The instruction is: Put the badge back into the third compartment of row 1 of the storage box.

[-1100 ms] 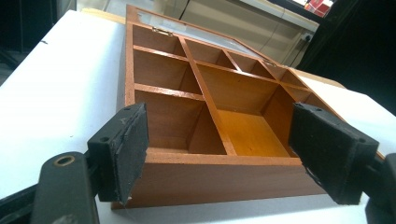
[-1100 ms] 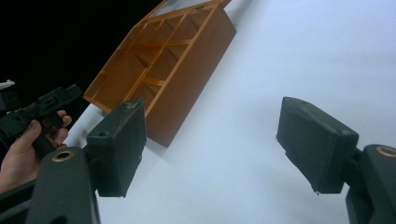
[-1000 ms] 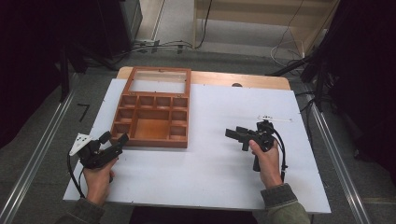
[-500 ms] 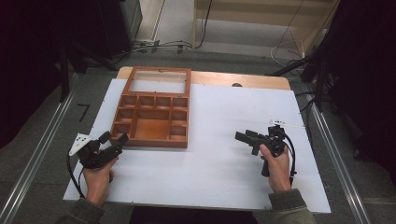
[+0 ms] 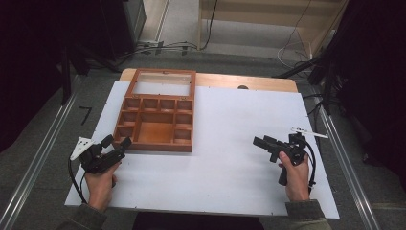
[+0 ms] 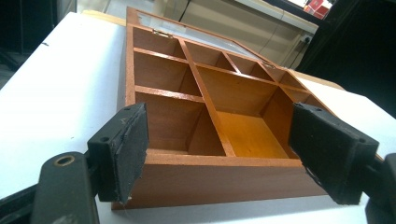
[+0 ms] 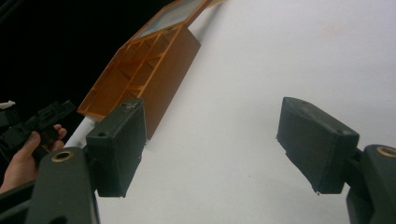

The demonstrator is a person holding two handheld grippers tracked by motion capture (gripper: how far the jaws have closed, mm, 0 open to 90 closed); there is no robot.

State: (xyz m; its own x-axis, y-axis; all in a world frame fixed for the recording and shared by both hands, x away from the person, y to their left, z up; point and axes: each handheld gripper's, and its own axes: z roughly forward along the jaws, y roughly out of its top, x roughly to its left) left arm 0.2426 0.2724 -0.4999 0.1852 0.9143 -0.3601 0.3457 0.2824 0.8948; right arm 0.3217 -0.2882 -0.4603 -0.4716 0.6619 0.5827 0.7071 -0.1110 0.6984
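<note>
Lying open on the left half of the white worktop [image 5: 230, 143], the wooden compartment box [image 5: 155, 120] runs its long axis away from the person, its glass-paned lid [image 5: 164, 81] folded flat at the far end and its front wall nearest the person. No writing or label can be read on it. The left claw [image 5: 117, 141] sits just off the box's near left corner, jaws spread wide and empty, framing the front wall in the left gripper view [image 6: 215, 179]. The right claw [image 5: 261, 143], also spread and empty, hovers well apart over bare worktop and has drawn back rightward and toward the person since the earlier frames; box and left claw have not shifted.
</note>
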